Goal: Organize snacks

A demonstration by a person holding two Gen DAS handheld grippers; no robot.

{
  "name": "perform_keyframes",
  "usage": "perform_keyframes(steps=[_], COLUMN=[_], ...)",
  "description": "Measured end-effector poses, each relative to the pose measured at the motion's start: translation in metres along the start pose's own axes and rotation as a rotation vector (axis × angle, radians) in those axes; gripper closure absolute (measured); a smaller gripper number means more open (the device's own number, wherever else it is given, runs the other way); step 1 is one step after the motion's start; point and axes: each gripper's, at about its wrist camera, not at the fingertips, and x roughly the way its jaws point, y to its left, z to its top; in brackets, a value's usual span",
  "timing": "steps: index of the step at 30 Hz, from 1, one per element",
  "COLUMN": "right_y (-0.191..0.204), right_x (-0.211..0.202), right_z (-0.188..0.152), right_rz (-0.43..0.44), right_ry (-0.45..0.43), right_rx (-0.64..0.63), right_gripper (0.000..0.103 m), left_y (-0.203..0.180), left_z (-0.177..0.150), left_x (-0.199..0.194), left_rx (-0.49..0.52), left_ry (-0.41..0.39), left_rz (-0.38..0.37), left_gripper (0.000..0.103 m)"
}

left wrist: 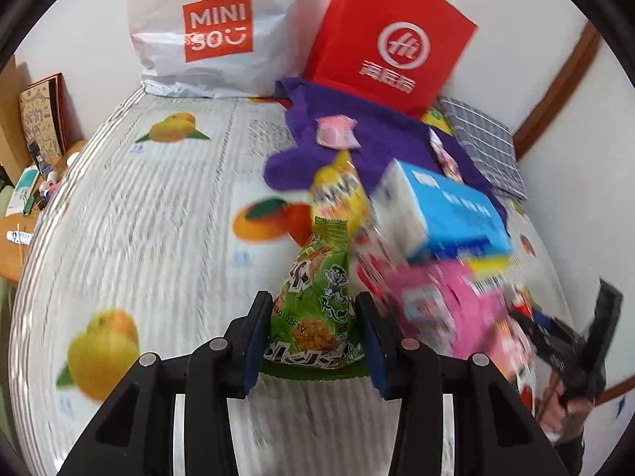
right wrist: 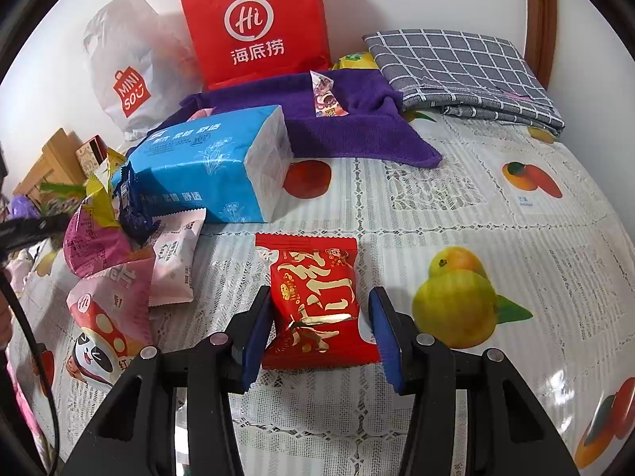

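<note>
left tool (left wrist: 313, 341) clenched on green snack (left wrist: 313, 305), lower centre, above bench (left wrist: 166, 214); thin wrapper may slip out. right tool (right wrist: 317, 331) straddles red snack (right wrist: 317, 301), right pad apart; grip could crush it or slide.

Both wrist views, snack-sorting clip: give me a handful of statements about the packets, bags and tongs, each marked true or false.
1. The left tongs are shut on a green snack packet. True.
2. The red snack packet between the right tongs hangs in the air. False: it lies flat on the fruit-print tablecloth.
3. The red Hi paper bag stands upright against the wall. True.
4. The blue tissue pack sits inside the white Miniso bag. False: it lies out on the tablecloth, beside the purple towel.
5. A grey checked cloth lies folded at the far right. True.
</note>
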Motion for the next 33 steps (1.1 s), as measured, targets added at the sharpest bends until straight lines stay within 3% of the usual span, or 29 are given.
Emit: perform_keyframes(steps=[6,13,16,24,33], right_y=[-0.002,0.0,0.001,0.024,0.052], right_x=[-0.001,-0.01,-0.019,-0.074,-0.117], right_z=[-0.001,-0.004,-0.011,-0.002,0.022], right_rz=[-0.008,-0.02,0.013,0.002,0.108], right_ry=[-0.001,-0.021,-0.021,-0.108,-0.169], right_rx=[0.016,0.013,0.045,0.01,0.01], right_gripper=[0.055,0.055,0.055,0.055,0.055], left_y=[-0.017,-0.035,-0.044,-0.073,-0.101], left_z=[-0.034,-0.052,-0.056,-0.052,-0.031], left_x=[-0.014,-0.027,-0.034,-0.056,-0.077], left_rx=[0.032,0.043,0.058,0.111,0.155], left_ry=[0.026,0.022,0.017,-0.028,-0.078], left_rz=[-0.008,-0.041,-0.053,-0.059,-0.094], left_gripper=[0.062,0.062,0.062,0.062,0.062])
